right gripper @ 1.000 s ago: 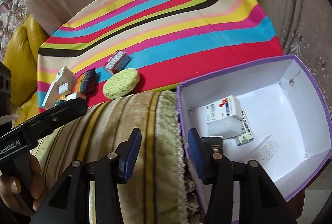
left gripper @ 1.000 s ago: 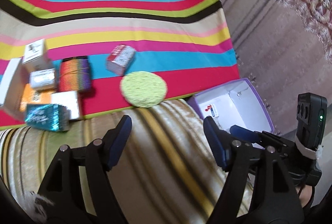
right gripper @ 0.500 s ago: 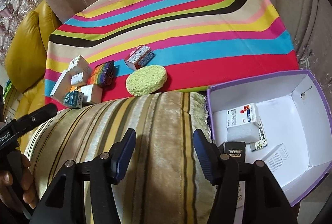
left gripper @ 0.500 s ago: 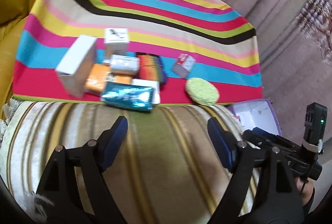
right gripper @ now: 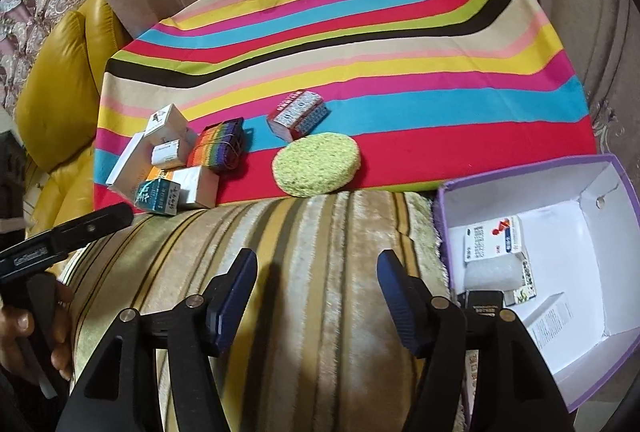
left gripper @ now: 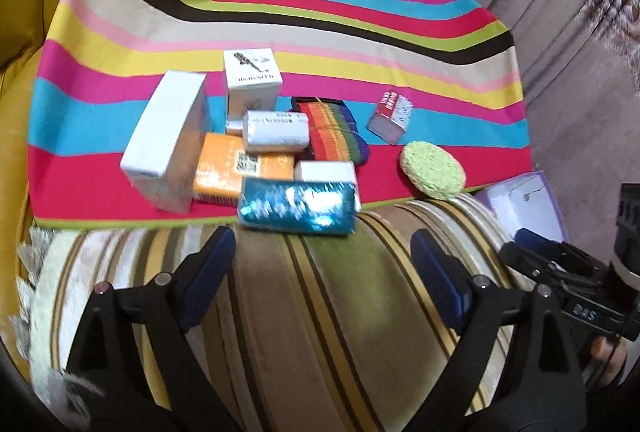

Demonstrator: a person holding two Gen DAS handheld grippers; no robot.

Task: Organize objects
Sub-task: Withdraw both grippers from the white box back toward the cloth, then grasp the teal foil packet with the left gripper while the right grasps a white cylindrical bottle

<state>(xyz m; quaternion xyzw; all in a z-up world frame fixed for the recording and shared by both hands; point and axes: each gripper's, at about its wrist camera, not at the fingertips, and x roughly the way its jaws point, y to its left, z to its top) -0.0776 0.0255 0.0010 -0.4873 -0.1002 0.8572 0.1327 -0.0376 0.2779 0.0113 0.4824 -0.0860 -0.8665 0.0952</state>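
Striped cloth [left gripper: 280, 11] holds the pile; purple box [right gripper: 600, 191] sits right, partly filled. Left gripper [left gripper: 320, 264], jaws just opening wide and empty, hovers near the teal pack [left gripper: 296, 205] at the cloth's front edge: straddle it lengthwise. Right gripper [right gripper: 316, 288] half-open, empty. Far cloth is free.

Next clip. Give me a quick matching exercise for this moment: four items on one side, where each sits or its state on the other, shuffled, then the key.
Things:
1. green round sponge
2. blue-and-white medicine box
3. shiny teal packet
4. left gripper

Places or states:
A. inside the purple box
B. jaws open, nothing between them
C. front of the pile, at the near edge of the striped cloth
D. lying alone on the red stripe by the cloth's edge

Pairs: 1-D, 2-A, 3-C, 4-B
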